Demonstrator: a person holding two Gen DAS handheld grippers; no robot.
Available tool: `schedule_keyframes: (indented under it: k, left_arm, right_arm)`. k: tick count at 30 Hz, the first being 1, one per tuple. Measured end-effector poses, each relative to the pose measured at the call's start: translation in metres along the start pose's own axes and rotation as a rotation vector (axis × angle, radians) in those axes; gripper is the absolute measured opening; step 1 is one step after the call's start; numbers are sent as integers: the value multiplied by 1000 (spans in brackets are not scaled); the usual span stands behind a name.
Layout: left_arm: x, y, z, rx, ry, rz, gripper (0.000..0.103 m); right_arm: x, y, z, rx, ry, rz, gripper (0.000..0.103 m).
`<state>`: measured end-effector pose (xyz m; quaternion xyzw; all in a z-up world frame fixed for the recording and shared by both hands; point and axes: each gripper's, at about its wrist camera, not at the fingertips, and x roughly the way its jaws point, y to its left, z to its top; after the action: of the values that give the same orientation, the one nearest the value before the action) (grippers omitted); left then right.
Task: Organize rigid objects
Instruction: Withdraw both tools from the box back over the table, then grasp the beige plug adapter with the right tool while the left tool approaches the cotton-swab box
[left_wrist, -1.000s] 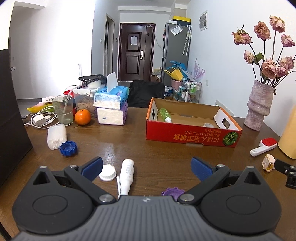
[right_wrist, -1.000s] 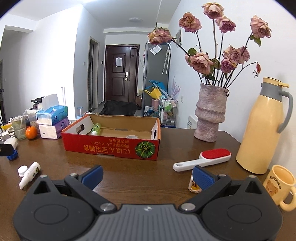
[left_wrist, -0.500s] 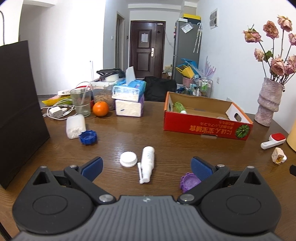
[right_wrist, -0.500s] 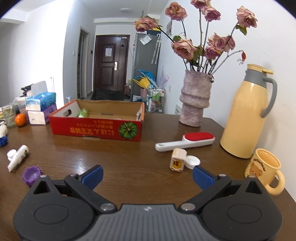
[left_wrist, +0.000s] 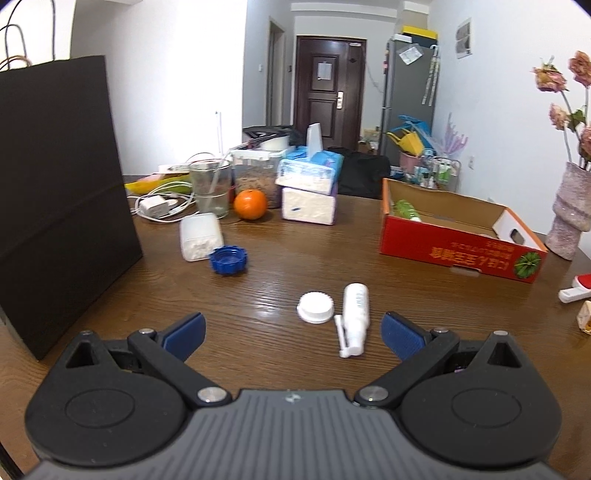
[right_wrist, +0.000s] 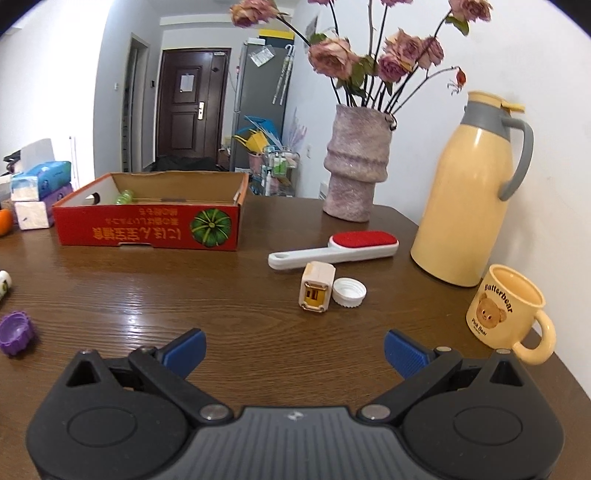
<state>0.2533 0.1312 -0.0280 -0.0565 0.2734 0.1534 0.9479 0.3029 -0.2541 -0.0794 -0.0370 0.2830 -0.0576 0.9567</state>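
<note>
Both grippers, left gripper and right gripper, have pulled back wide open and empty (nothing grasped); spray bottle still awaits near the red box.

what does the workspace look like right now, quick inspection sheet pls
surface: brown wooden table.
job's things: red box with green bottle inside; white spray bottle, white cap, blue cap, purple cap lying loose.
clutter: orange, tissue packs, lint brush, mug, thermos.
grippers: left gripper, right gripper open, empty.
cables: white charger cable.
surroundings: door, fridge.
</note>
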Motion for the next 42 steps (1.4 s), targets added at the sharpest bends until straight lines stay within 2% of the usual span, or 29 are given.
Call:
schedule_keyframes:
  k: [13,24,26,30,32,35,42]
  left_arm:
    - [27,41,7,-43,11,74,103]
    - [74,84,30,-80,24,166,103]
    - [82,89,33,-86,29,182,103]
    - [100,98,41,-102,41,198,103]
    - [107,101,44,-109,44,202,103]
    - [118,102,49,-105,49,199,103]
    - [142,106,61,-83,56,214,103]
  right_arm:
    - [28,0,7,13,-15,-18,101]
    - [68,-3,14,50,10,-44,93]
    - [74,-3,15,63,17,-48,86]
    - [87,-4,17,80,23,-56,84]
    - [94,-5,18,79,24,-61,79]
    - [105,-8,20,94,32,-61,66]
    - [126,-13,29,128,15,-110,64]
